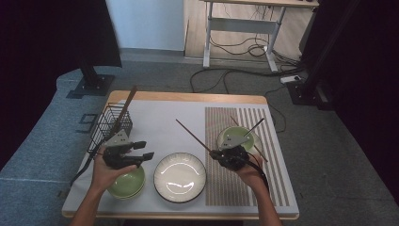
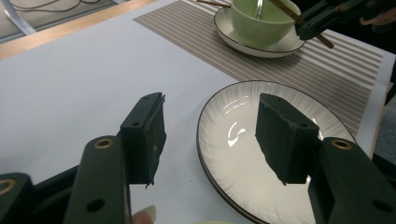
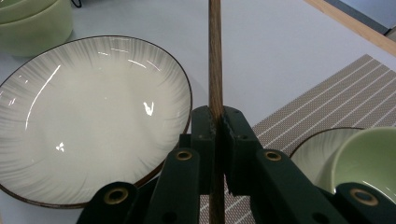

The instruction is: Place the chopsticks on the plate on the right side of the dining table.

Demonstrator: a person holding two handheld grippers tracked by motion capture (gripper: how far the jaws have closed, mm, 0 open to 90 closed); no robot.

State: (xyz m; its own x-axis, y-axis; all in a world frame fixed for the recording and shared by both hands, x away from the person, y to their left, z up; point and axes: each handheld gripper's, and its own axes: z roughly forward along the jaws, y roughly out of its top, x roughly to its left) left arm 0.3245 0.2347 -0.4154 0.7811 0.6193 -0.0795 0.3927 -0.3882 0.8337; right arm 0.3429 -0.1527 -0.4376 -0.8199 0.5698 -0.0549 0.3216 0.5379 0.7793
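Wooden chopstick (image 1: 193, 134) is clamped between the jaws of the right gripper (image 1: 217, 154), which are nearly shut on its lower part; in the right gripper view the chopstick (image 3: 215, 56) runs straight up from the pinch, in line with the jaws. In the high view its long axis lies diagonal, the free end pointing to about 10 o'clock above the white table (image 1: 160, 122) and a short tail projecting at 4 o'clock past the gripper. It sits between the plate (image 1: 180, 177) and the striped mat (image 1: 235, 183). Judged purpose: a grip low on the stick keeps most of the length free for aiming. A cup (image 1: 235, 136) on a saucer (image 1: 257, 141) stands on the mat at 1 o'clock from the right gripper, with utensils already across it, so this is probably the setting being laid. The left gripper (image 1: 143, 150) hovers with jaws wide and empty, above the green bowls (image 1: 127, 184), just beside the plate at 9 o'clock. The wire rack (image 1: 110, 125) with a further stick (image 1: 126, 106) stands at the table's 10 o'clock.
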